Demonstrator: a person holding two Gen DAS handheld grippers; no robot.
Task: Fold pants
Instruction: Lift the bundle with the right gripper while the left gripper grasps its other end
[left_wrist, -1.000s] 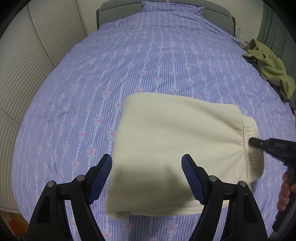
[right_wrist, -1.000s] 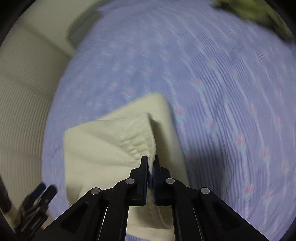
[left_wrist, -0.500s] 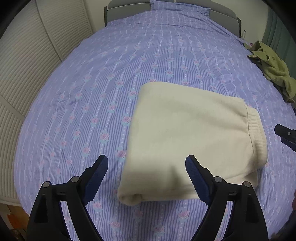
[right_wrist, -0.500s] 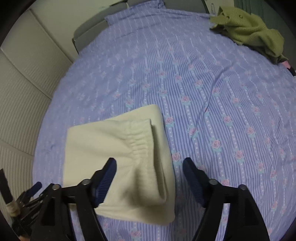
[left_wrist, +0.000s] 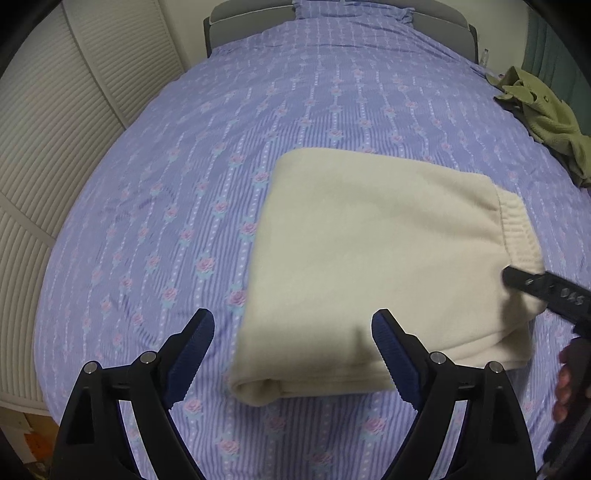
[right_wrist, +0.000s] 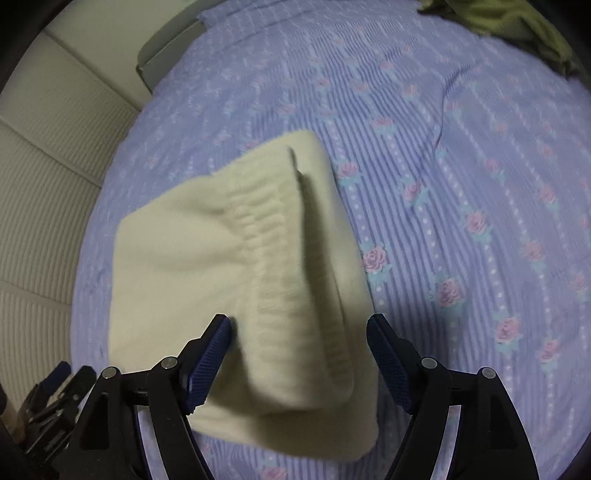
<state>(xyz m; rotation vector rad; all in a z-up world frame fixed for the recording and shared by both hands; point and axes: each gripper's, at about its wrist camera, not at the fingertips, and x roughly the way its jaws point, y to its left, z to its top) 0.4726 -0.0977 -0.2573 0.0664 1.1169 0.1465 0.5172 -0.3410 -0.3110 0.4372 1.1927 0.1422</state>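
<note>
Cream fleece pants (left_wrist: 373, 254) lie folded thick on the floral bed (left_wrist: 229, 155), ribbed waistband showing. Left tool (left_wrist: 293, 356) and right tool (right_wrist: 298, 363) both gape empty; the right view's blurred.

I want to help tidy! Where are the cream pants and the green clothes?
cream pants (left_wrist: 369, 251): left wrist view, flat top of the fold.
green clothes (left_wrist: 546, 118): left wrist view, middle of the heap.

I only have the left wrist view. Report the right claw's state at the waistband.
Observer: The right claw is open and its jaws have just been opening. The waistband of the pants lies between the pads, not pinched.
Operator: Check the bedsheet beyond that end.
Observer: A wrinkle runs through the bedsheet, clear of the pants.
Operator: Check the layers.
Observer: A dark crease separates the waistband from the layer beside it.
</note>
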